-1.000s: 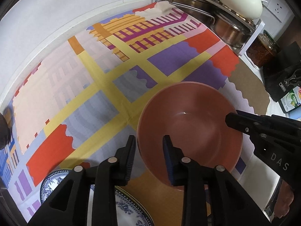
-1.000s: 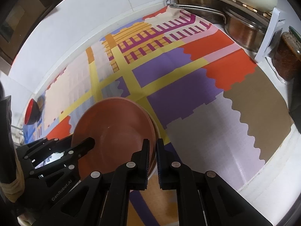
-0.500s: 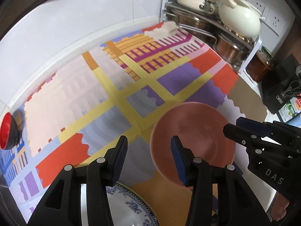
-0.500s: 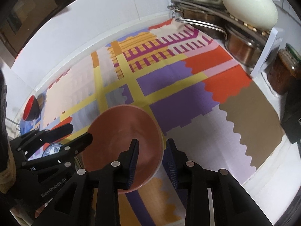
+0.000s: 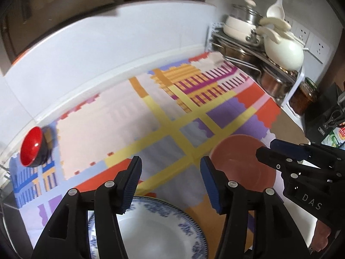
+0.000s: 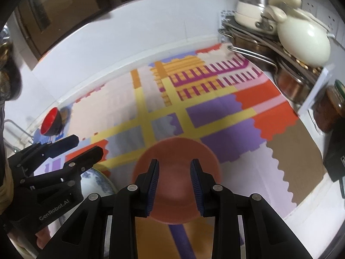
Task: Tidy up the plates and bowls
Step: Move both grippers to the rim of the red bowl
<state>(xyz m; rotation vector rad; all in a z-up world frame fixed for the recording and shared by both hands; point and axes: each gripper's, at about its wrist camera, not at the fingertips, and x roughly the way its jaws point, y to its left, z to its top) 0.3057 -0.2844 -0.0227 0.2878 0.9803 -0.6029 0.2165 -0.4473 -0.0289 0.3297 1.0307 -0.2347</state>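
A terracotta bowl (image 5: 241, 164) (image 6: 176, 151) rests on the patterned mat. My right gripper (image 6: 174, 164) hovers above its near half, open, with the pads apart from it. My left gripper (image 5: 171, 164) hangs to the bowl's left over the mat, and its jaws are opening with nothing between them. A blue-and-white plate (image 5: 155, 233) (image 6: 97, 181) lies under the left gripper's fingers. A red bowl with a black outside (image 5: 32, 149) (image 6: 50, 122) sits tilted at the mat's far left corner. Each gripper shows in the other's view: right gripper (image 5: 271, 151), left gripper (image 6: 86, 146).
A metal rack (image 5: 248, 54) at the far right holds steel pots and a cream pot (image 6: 306, 41). A dark jar (image 5: 304, 95) and a black box (image 5: 330, 118) stand beside it. A white wall (image 5: 97, 49) bounds the counter behind the mat.
Both grippers have let go of the terracotta bowl's rim, opened and risen away from it. The view now takes in the red bowl and more of the plate.
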